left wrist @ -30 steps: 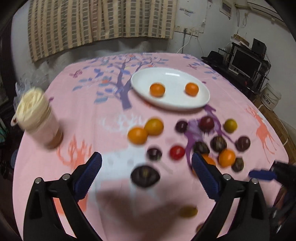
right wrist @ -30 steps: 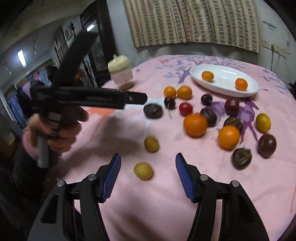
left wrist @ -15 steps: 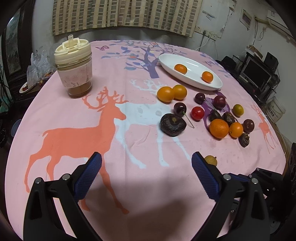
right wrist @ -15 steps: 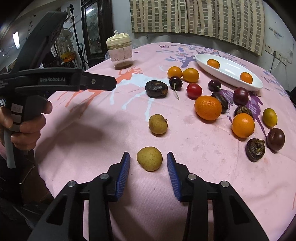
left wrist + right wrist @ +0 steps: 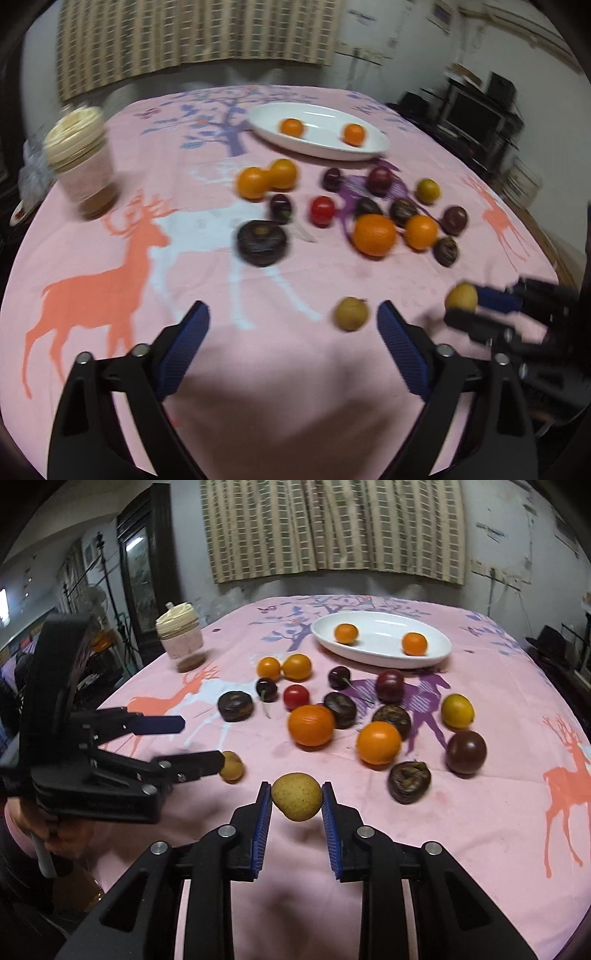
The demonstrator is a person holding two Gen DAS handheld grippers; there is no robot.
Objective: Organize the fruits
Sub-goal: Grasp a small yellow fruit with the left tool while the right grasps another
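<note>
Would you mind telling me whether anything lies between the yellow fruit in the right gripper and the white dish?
Yes: loose fruit lies between the yellow fruit and white dish, notably a large orange and red tomato.

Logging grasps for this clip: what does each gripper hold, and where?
The right gripper pinches a yellow-brown fruit across its sides. The left gripper is open, holding nothing.

Checked curtain [image 5: 332,528] hanging on the pale back wall [image 5: 517,554]. Dark wooden cabinet [image 5: 147,565] at left; shelving with a monitor [image 5: 476,110] at right.
</note>
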